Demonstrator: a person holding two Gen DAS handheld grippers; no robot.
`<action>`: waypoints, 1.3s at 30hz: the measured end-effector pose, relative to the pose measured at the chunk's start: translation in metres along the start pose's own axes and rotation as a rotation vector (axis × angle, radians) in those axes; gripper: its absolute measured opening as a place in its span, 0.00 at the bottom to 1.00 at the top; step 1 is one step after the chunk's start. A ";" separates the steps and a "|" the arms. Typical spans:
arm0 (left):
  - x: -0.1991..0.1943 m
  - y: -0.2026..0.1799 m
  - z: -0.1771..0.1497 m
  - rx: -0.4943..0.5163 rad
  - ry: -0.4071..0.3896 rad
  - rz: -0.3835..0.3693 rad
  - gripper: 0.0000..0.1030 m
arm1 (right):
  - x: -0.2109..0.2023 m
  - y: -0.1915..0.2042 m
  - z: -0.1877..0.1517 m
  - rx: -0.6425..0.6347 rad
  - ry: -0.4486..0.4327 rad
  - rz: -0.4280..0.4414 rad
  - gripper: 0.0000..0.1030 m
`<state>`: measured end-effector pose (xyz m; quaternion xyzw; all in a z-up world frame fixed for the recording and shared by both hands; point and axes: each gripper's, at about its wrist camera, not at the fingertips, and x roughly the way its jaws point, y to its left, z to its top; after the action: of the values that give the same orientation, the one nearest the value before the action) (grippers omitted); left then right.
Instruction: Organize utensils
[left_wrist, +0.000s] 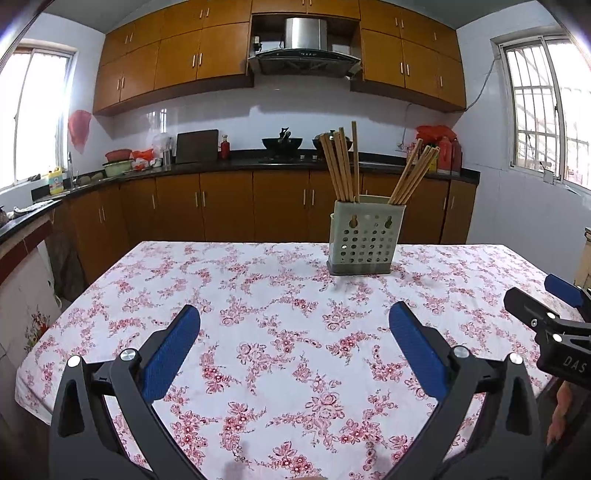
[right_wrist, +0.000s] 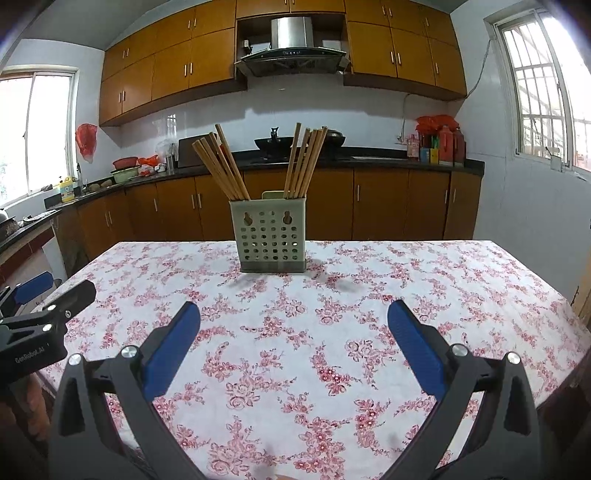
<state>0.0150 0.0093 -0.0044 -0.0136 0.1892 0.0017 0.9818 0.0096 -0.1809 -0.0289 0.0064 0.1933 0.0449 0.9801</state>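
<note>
Well beyond both grippers' wide-open, empty jaws – chopsticks (right_wrist: 225, 166) upright inside holder (right_wrist: 272, 236) on table (right_wrist: 443, 280)

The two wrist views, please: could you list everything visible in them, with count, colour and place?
Utensil holder: one, pale green, perforated, upright on the table's far half.
Chopsticks: two bunches, light wood, standing in the holder, one leaning left, the other right.
Tablecloth: one, white with red flowers, covering the table.
Cabinets: brown wood, below and above the dark counter.
Range hood: one, steel, centre of the back wall.
Wok: one, black, on the counter behind the holder.
Bottles: several, mostly red, right end of the counter.
Windows: two, left and right walls.
Left gripper: black with blue pads, open, above the cloth.
Right gripper: same, open, empty.
</note>
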 end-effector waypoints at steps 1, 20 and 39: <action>0.000 0.001 -0.001 -0.003 0.003 0.000 0.98 | 0.000 0.000 0.000 0.000 0.001 0.001 0.96; 0.003 -0.004 -0.003 0.000 0.019 -0.014 0.98 | 0.004 -0.006 -0.002 0.018 0.012 0.000 0.96; 0.004 -0.004 -0.003 -0.003 0.021 -0.016 0.98 | 0.004 -0.005 -0.002 0.017 0.012 0.000 0.96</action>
<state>0.0171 0.0051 -0.0086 -0.0168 0.1996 -0.0062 0.9797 0.0129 -0.1856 -0.0326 0.0147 0.1994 0.0432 0.9789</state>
